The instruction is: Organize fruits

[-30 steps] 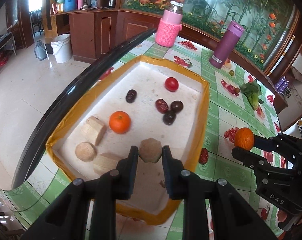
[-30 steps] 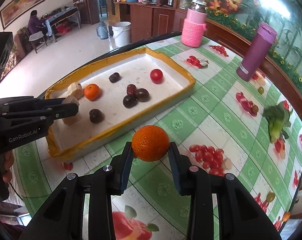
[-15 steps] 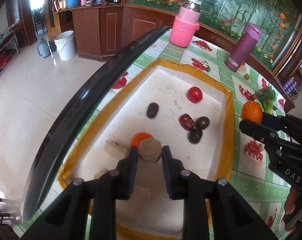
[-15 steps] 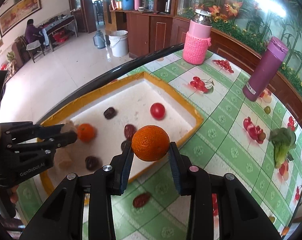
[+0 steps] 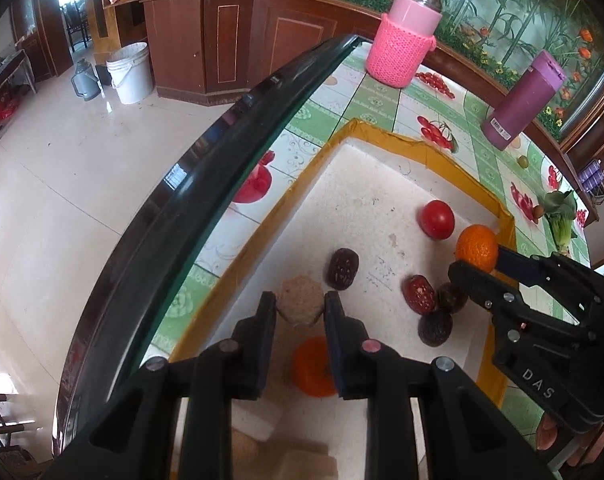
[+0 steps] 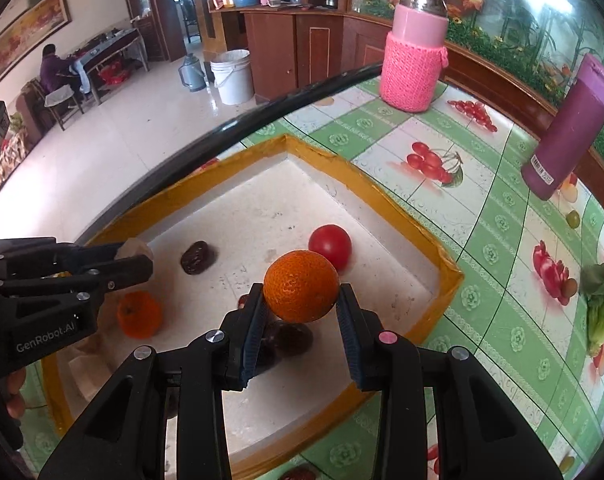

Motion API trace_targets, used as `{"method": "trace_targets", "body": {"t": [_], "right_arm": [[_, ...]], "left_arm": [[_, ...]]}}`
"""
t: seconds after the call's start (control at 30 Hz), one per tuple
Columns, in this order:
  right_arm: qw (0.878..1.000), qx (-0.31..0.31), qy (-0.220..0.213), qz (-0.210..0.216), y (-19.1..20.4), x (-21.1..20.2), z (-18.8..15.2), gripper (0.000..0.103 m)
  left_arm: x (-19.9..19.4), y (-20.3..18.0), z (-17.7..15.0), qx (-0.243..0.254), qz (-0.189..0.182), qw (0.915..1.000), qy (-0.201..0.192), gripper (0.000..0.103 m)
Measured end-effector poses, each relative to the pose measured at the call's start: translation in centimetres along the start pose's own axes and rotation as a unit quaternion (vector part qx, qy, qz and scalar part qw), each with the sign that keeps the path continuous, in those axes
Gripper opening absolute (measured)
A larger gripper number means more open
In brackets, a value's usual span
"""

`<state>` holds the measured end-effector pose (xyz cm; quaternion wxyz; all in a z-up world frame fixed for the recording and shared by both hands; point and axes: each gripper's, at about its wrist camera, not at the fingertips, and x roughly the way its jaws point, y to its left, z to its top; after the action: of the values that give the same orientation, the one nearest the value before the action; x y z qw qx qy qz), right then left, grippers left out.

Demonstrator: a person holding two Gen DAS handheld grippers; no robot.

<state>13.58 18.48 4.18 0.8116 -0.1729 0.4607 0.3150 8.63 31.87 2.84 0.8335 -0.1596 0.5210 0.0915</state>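
The orange has travelled from over the bench to above the tray, clamped in the right tool. Lower it clear of the tomato and dates; the left tool grips a tan block.

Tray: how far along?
Done: an orange, tomato and dates lie in the tray. In hand: right gripper holds a second orange over it; left gripper grips a tan block. Left: placing both.
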Motion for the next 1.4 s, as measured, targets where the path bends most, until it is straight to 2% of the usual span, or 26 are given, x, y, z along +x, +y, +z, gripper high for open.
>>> {"method": "trace_targets", "body": {"t": [0.2, 0.73, 0.8, 0.93, 1.0, 1.1, 1.27, 1.4], "right_arm": [[1.000, 0.001, 0.009, -0.012, -0.8, 1.4, -0.5, 0.033], [1.000, -0.019, -0.003, -0.018, 0.0, 2.5, -0.1, 0.033], [1.000, -0.017, -0.004, -0.018, -0.1, 2.5, -0.1, 0.036], [1.000, -0.012, -0.006, -0.022, -0.6, 2.3, -0.3, 0.047], [1.000, -0.010, -0.006, -0.025, -0.7, 2.2, -0.4, 0.048], [0.999, -0.010, -0.005, -0.030, -0.7, 1.7, -0.5, 0.048], [0.999, -0.003, -0.003, -0.034, -0.8, 0.6, -1.0, 0.048], [1.000, 0.003, -0.008, -0.029, -0.9, -0.9, -1.8, 0.050]], "left_arm": [[1.8, 0.0, 0.7, 0.003, 0.007, 0.9998, 0.017, 0.027], [2.1, -1.5, 0.5, 0.051, 0.046, 0.9976, -0.007, 0.027], [2.1, -1.4, 0.4, 0.052, 0.046, 0.9975, -0.009, 0.027], [2.0, -1.4, 0.3, 0.047, 0.044, 0.9978, -0.011, 0.027], [1.9, -1.4, 0.3, 0.046, 0.045, 0.9979, -0.011, 0.027], [1.8, -1.5, 0.1, 0.044, 0.047, 0.9979, -0.008, 0.034], [1.1, -1.5, -0.6, 0.041, 0.058, 0.9973, -0.015, 0.053], [0.2, -1.6, -1.1, 0.043, 0.067, 0.9964, -0.029, 0.063]]}}
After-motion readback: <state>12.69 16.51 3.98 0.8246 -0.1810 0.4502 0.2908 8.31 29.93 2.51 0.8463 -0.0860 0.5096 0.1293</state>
